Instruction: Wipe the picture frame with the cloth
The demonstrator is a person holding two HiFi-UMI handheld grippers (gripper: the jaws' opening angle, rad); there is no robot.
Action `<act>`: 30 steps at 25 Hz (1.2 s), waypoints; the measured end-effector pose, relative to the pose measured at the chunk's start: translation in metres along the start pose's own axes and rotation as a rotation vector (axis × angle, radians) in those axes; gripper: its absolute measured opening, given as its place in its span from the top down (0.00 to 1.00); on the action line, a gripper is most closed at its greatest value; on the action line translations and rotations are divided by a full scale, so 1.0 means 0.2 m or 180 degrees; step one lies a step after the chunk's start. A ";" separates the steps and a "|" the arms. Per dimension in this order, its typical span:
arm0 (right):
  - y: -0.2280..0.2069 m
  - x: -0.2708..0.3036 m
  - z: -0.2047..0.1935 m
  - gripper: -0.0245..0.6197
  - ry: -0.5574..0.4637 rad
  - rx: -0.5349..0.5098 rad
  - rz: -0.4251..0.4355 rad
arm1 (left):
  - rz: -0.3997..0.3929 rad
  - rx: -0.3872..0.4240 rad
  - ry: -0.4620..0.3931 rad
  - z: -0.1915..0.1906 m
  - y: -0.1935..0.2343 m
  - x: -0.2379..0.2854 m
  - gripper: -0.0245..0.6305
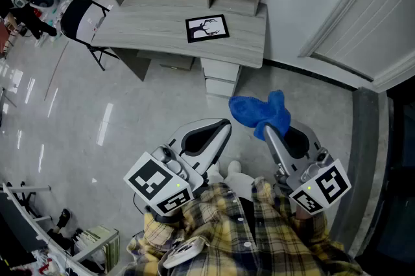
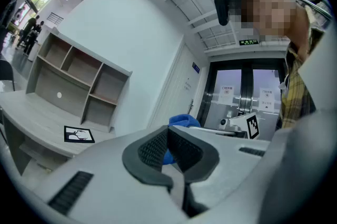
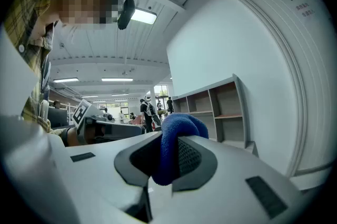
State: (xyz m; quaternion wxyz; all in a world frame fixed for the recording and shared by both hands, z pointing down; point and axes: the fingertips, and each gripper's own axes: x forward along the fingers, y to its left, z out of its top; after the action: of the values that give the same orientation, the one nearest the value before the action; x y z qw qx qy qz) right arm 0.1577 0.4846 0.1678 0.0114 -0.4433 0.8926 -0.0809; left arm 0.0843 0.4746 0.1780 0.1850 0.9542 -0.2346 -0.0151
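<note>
Gripping the blue cloth in my right tongs, left tongs closed and empty, I am seeing the picture frame lying flat on the tabletop well ahead, long axis running along its front edge.

Soft, nubby blue cloth; pale, matt wood-grain table; glossy, reflective grey floor; picture frame with smooth black border.

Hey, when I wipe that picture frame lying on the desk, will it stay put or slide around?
The picture frame lies flat on the desk, so it probably won't tip. It looks thin and light, so wiping may slide it; nothing holds it down.
</note>
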 end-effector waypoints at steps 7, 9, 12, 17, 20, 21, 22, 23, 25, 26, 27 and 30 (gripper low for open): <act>-0.01 -0.06 0.00 0.88 -0.0048 0.0009 0.0060 | 0.0047 0.0024 -0.0018 -0.01 -0.05 0.04 0.96; -0.02 -0.09 0.00 0.88 -0.0051 0.0011 0.0054 | 0.0045 0.0025 -0.0019 -0.02 -0.07 0.06 0.96; -0.05 -0.14 0.00 0.88 -0.0058 0.0037 0.0061 | 0.0060 0.0023 -0.0039 -0.03 -0.10 0.10 0.96; -0.12 -0.22 -0.01 0.88 -0.0077 0.0092 0.0124 | 0.0149 0.0038 -0.0065 -0.05 -0.13 0.16 0.96; -0.15 -0.23 -0.03 0.88 -0.0092 0.0142 0.0206 | 0.0229 0.0054 -0.0072 -0.06 -0.13 0.17 0.96; -0.15 -0.23 -0.03 0.88 -0.0088 0.0155 0.0243 | 0.0261 0.0048 -0.0069 -0.06 -0.13 0.17 0.96; -0.15 -0.22 -0.03 0.88 -0.0081 0.0165 0.0283 | 0.0292 0.0036 -0.0062 -0.07 -0.12 0.17 0.96; -0.16 -0.21 -0.03 0.88 -0.0073 0.0178 0.0323 | 0.0322 0.0024 -0.0053 -0.07 -0.11 0.18 0.96; -0.16 -0.17 -0.03 0.88 -0.0066 0.0215 0.0399 | 0.0375 0.0012 -0.0038 -0.06 -0.09 0.19 0.96; -0.17 -0.15 -0.03 0.88 -0.0063 0.0230 0.0429 | 0.0396 0.0009 -0.0035 -0.06 -0.07 0.19 0.96; -0.17 -0.13 -0.03 0.88 -0.0060 0.0238 0.0453 | 0.0415 0.0005 -0.0033 -0.05 -0.05 0.19 0.96; -0.19 -0.05 -0.04 0.88 -0.0047 0.0251 0.0489 | 0.0460 -0.0021 -0.0033 -0.05 0.03 0.19 0.96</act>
State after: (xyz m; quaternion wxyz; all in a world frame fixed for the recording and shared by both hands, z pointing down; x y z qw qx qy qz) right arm 0.1931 0.4704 0.1813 0.0416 -0.3734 0.9200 -0.1117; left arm 0.1158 0.4554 0.1916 0.1876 0.9341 -0.3038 -0.0074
